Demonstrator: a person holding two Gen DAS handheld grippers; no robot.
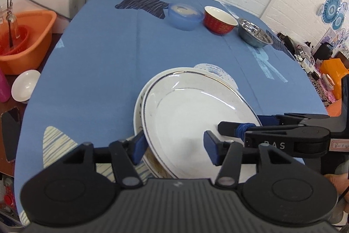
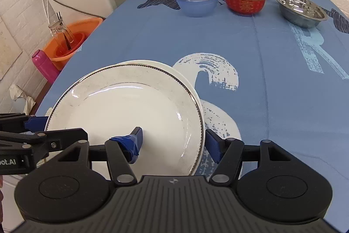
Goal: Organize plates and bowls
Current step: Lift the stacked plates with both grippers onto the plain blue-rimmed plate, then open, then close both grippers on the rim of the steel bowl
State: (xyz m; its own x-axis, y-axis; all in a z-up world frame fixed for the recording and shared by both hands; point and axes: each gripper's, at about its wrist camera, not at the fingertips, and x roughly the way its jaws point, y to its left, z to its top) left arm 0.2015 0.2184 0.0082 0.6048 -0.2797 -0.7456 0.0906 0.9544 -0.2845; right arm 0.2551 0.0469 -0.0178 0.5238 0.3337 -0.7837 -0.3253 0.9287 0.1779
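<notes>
Plates [image 1: 196,110] stacked on the blue tablecloth [image 1: 98,58] – left gripper [image 1: 175,146] and right gripper [image 2: 173,142] both spread wide, each straddling the top plate's rim. Three bowls [image 2: 244,2] far side.

I can read "DAS" on the right gripper [image 1: 237,131] body plus a small tag starting "8-1", "oot.AI" on the left gripper [image 2: 32,126], and a gold Chinese character on the red bowl [image 2: 244,2].
</notes>
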